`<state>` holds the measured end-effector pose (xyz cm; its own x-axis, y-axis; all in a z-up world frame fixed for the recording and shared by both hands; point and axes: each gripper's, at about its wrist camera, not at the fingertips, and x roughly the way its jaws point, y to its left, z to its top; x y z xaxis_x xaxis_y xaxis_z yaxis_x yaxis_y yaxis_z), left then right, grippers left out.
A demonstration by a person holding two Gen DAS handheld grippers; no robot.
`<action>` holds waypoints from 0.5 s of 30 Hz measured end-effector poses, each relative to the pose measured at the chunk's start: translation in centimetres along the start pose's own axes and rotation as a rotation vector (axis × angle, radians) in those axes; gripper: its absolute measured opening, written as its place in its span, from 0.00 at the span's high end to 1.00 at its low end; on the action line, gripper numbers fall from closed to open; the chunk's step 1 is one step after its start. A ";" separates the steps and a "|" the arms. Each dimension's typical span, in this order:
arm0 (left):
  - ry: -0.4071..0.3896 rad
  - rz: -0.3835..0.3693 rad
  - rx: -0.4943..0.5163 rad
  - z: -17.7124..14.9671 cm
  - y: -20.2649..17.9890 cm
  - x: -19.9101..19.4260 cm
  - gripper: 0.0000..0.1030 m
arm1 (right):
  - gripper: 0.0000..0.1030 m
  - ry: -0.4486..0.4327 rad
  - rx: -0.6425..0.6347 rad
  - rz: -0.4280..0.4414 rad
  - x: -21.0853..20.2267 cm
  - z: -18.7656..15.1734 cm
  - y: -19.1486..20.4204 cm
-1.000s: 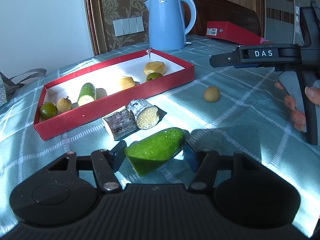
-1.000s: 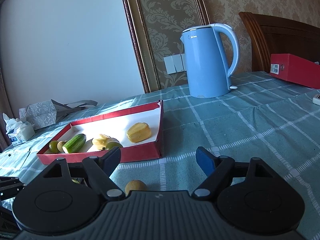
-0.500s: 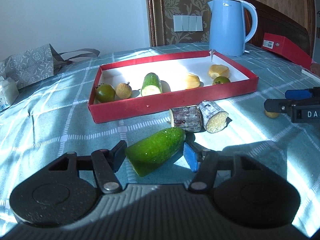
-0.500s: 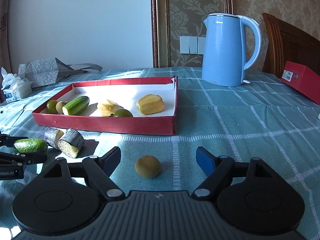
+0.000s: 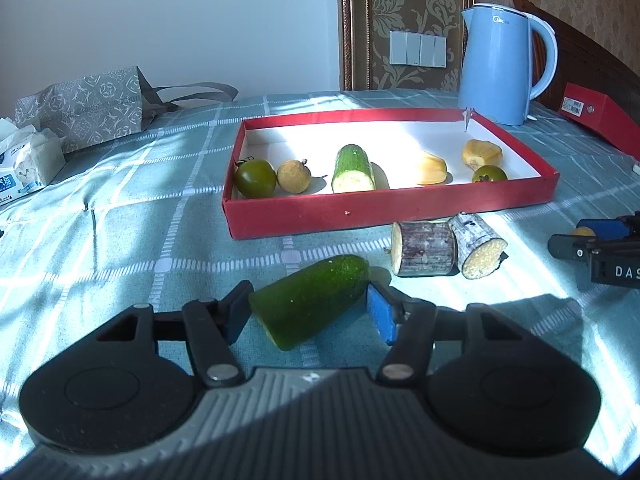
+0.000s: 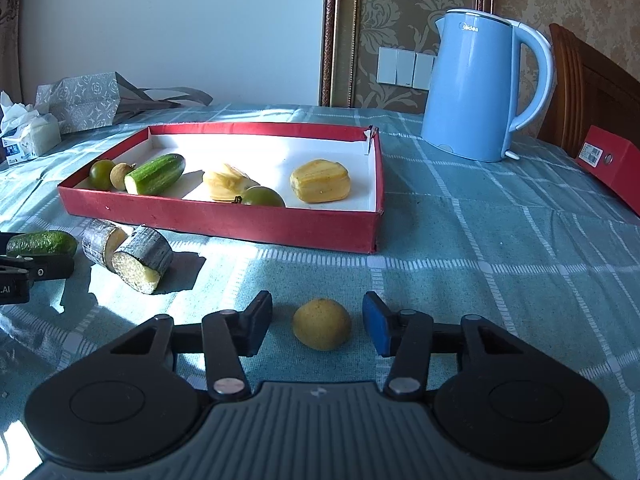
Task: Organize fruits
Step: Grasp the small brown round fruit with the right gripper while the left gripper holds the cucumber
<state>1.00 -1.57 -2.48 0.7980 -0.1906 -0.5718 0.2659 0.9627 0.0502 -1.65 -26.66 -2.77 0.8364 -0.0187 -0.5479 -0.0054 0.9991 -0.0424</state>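
- We find the right gripper [image 6: 317, 326] closing around a small yellow fruit [image 6: 322, 323] on the checked tablecloth [image 6: 500, 280]; gaps remain on both sides.
- We note the red tray [image 6: 280, 226] beyond, holding cut fruit.
- We record two sugarcane pieces [image 6: 128, 254] beside the tray.

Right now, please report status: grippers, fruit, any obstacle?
Left gripper shut on cucumber piece. Right gripper closing around small yellow fruit, pads not touching. Red tray ahead, path clear.
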 end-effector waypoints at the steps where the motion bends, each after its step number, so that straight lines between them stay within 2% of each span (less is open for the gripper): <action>1: 0.000 -0.003 -0.002 0.0 0.0 0.0 0.43 | 0.59 -0.001 0.004 0.004 0.0 0.0 -0.1; 2: 0.001 -0.005 -0.005 0.0 0.0 0.0 0.43 | 0.66 -0.004 0.010 0.011 0.0 0.0 -0.2; 3: 0.002 -0.006 -0.009 0.0 0.1 0.0 0.43 | 0.67 -0.005 0.014 0.011 0.0 0.0 -0.2; 15: -0.001 0.004 -0.007 0.0 -0.1 -0.1 0.43 | 0.72 -0.028 0.020 0.015 -0.4 0.1 -0.3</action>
<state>0.91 -1.62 -2.49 0.7994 -0.1873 -0.5708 0.2595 0.9646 0.0470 -1.93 -26.94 -2.47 0.8511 -0.0032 -0.5250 -0.0070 0.9998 -0.0174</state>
